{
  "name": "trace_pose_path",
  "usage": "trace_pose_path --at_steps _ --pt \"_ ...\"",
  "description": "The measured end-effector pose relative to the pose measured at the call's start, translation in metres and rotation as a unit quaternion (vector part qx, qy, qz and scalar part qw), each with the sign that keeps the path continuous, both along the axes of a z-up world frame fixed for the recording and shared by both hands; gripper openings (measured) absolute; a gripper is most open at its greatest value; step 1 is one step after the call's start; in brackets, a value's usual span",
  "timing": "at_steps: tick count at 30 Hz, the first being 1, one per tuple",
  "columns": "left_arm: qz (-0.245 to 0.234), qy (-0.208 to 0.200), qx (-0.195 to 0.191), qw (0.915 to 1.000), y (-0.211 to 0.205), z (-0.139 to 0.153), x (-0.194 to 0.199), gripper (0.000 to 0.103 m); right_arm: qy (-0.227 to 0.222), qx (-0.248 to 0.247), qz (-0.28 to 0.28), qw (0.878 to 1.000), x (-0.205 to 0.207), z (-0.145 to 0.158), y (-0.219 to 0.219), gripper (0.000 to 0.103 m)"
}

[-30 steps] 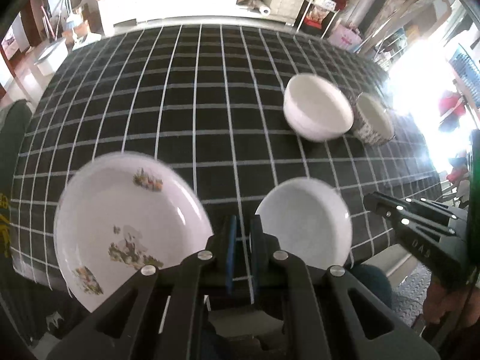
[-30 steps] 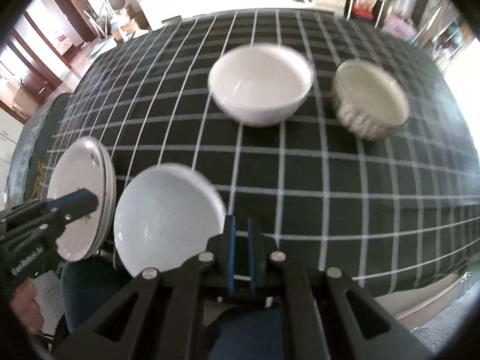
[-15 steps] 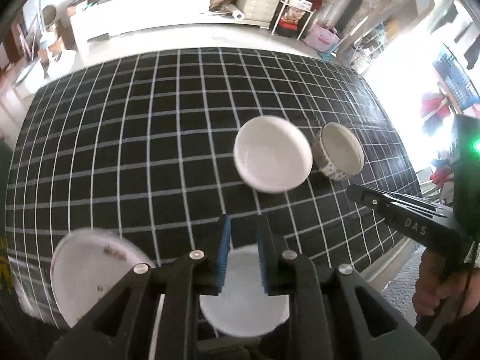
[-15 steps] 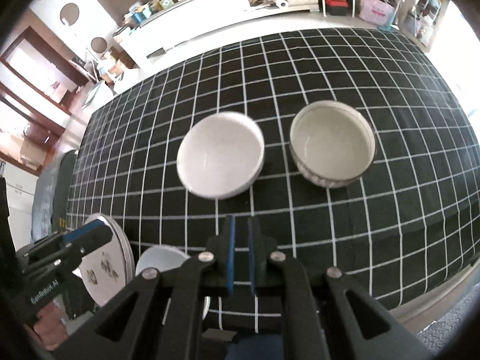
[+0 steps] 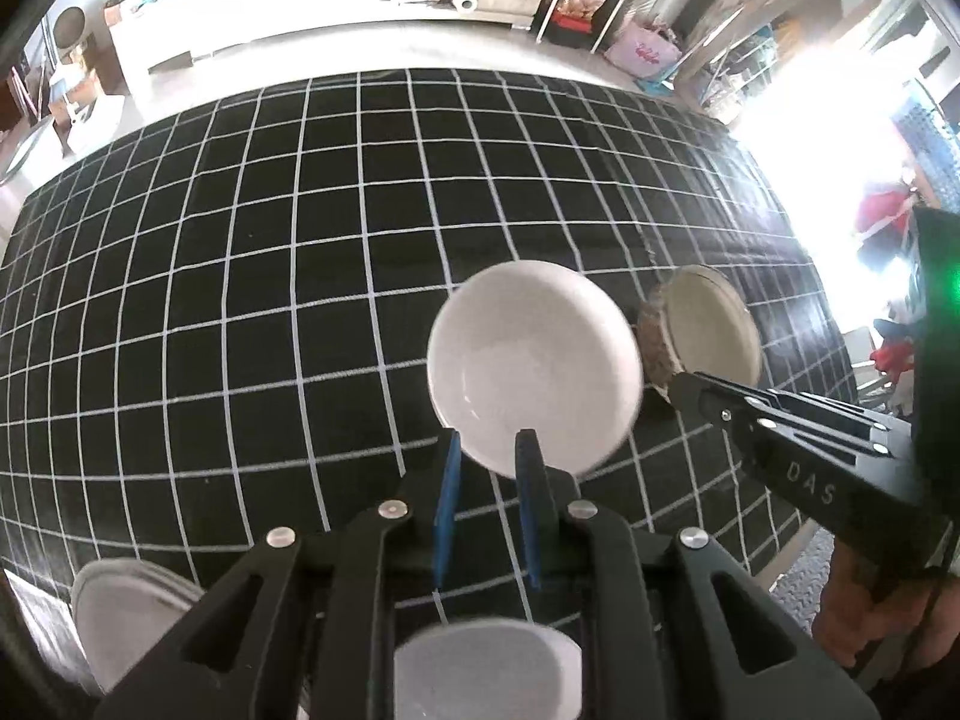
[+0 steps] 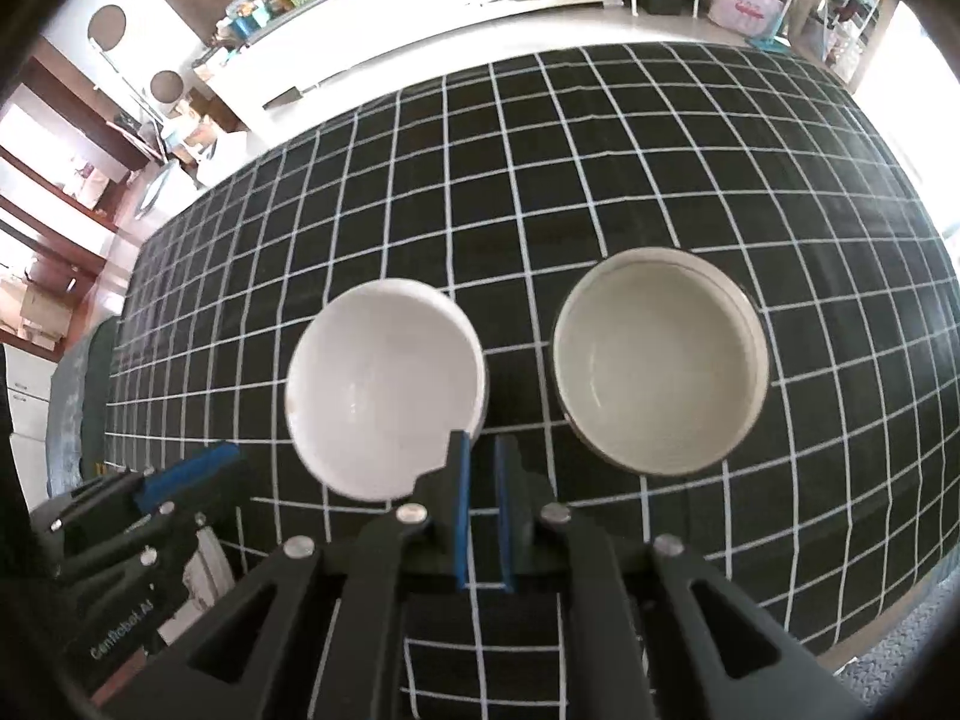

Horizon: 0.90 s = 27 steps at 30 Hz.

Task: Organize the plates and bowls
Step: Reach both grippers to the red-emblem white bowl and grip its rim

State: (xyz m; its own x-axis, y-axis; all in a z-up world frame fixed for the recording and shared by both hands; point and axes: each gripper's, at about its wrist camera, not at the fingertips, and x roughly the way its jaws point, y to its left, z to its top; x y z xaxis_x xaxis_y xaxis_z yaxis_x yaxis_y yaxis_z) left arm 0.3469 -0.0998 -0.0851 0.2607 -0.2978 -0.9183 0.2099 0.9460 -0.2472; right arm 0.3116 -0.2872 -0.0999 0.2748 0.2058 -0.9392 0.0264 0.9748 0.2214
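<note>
Both hands have swept from the plates at the near edge toward the bowls. The left gripper (image 5: 486, 450), jaws just parted slightly and empty, points steeply down over the round white ceramic bowl (image 5: 531, 372). The right gripper (image 6: 483, 462), pressed together, hangs beside the beige speckled bowl (image 6: 660, 366) mid-tablecloth.

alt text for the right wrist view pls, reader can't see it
Two empty bowls sit side by side, apart, on a black tablecloth with a white grid: a white bowl on the left and a cream-lined bowl on the right. The right gripper, shut and empty, points down between them; the left gripper shows at lower left.
</note>
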Motion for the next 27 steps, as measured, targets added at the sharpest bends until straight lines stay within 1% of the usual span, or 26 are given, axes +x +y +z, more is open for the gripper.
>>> trace_pose_path --at_steps 2,4,7,11,14,17,21,25,27 --pt "0.0 0.001 0.0 1.0 0.0 -0.004 0.006 0.017 0.004 -0.007 0.0 1.0 0.008 -0.007 0.002 0.012" --pt "0.001 0.005 0.001 1.0 0.001 -0.008 0.009 0.02 0.008 -0.006 0.0 1.0 0.011 -0.011 0.002 0.012" --pt "-0.002 0.004 0.005 1.0 0.0 -0.012 0.012 0.02 0.011 -0.005 -0.002 1.0 0.017 -0.016 0.002 0.013" --pt "-0.009 0.005 0.003 0.9999 -0.004 -0.016 0.016 0.02 0.01 0.006 0.001 1.0 0.02 -0.015 0.005 0.017" --pt "-0.012 0.005 0.006 0.9999 -0.007 -0.021 0.021 0.02 0.014 0.003 0.005 1.0 0.024 -0.019 0.006 0.019" --pt "-0.017 -0.003 0.01 0.9998 -0.01 -0.021 0.027 0.02 0.021 -0.002 0.011 1.0 0.028 -0.026 0.008 0.019" --pt "-0.02 -0.004 0.015 0.9997 -0.014 -0.023 0.029 0.02 0.028 -0.001 0.006 1.0 0.03 -0.035 0.004 0.021" --pt "-0.024 -0.01 0.019 0.9995 -0.016 -0.021 0.029 0.02 0.027 0.001 0.006 1.0 0.027 -0.036 0.0 0.022" --pt "-0.026 -0.018 0.032 0.999 -0.018 -0.019 0.028 0.02 0.026 -0.003 0.005 1.0 0.027 -0.034 0.003 0.022"
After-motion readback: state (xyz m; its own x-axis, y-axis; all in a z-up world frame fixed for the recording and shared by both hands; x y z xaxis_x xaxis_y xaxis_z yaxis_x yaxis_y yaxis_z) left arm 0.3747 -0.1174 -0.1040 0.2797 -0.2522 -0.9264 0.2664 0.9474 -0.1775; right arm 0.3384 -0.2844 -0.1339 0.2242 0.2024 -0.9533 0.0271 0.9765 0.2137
